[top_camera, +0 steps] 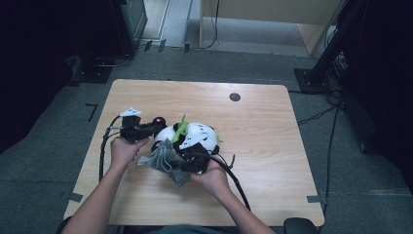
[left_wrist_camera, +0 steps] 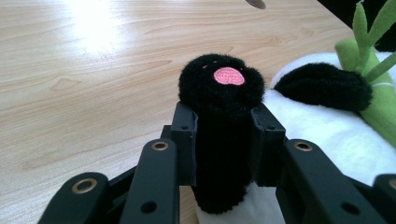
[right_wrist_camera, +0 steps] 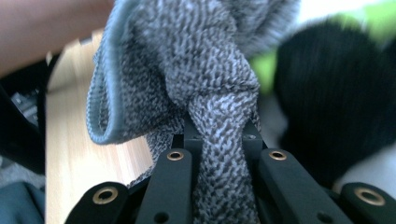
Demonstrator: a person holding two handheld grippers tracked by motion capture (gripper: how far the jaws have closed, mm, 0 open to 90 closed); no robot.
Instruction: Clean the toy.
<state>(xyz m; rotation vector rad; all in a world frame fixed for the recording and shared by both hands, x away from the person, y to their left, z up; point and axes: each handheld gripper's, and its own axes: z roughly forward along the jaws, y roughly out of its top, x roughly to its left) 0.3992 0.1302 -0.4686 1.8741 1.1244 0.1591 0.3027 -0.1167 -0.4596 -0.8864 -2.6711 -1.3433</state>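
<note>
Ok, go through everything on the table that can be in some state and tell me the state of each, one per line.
Left gripper: shut on the panda's black paw.
Right gripper: shut on the grey knit garment.
Plush panda: lying on the table, one paw gripped.
Grey knit garment: bunched and twisted, partly lifted beside the panda.
Green bamboo piece: lying against the panda's white body.

One wooden table (top_camera: 272, 146). One panda plush toy (top_camera: 197, 136), black and white, lying near the middle, with one green bamboo sprig (top_camera: 181, 127). One grey knitted garment (top_camera: 163, 158) beside it. Two hand-held grippers: left gripper (top_camera: 155, 127), right gripper (top_camera: 187, 163).
</note>
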